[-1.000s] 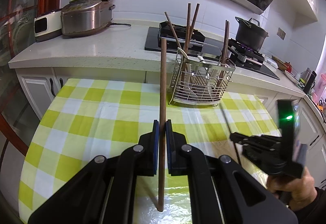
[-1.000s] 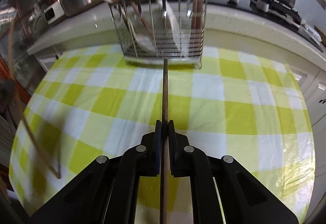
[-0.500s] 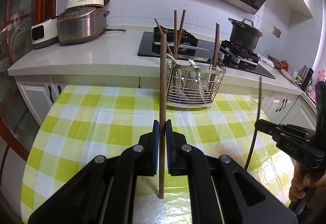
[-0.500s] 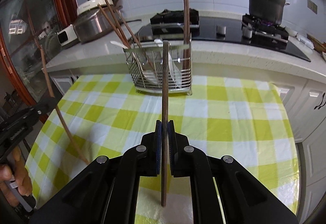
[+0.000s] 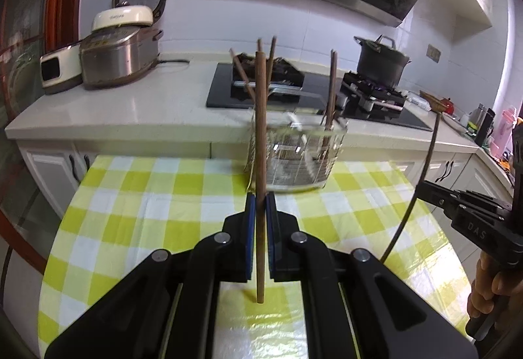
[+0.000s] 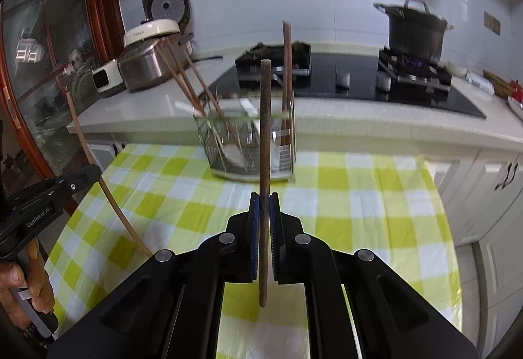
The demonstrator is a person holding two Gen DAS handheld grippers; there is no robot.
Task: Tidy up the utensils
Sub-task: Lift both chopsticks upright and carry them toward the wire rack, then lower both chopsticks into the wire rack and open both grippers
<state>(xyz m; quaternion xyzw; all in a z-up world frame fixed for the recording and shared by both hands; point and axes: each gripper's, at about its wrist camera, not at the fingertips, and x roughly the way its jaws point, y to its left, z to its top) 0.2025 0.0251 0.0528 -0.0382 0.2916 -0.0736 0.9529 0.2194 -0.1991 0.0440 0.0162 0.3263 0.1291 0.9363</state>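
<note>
A slim brown wooden chopstick point(image 5: 260, 169) is clamped upright in the left gripper point(image 5: 260, 218), and a second stick point(image 6: 264, 169) is pinched the same way in the right gripper point(image 6: 264, 221), probably so each can be dropped end-first into the wire rack point(image 6: 248, 143). More round sticks are leaned in that shiny rack, which is set on the glossy yellow-checked cloth point(image 6: 343, 195).

The rack point(image 5: 295, 159) is motion-blurred in both views, its contents unclear. The held chopstick point(image 5: 260, 163) hides part of it. The right hand point(image 5: 487, 290) is cut off by the picture's edge.
</note>
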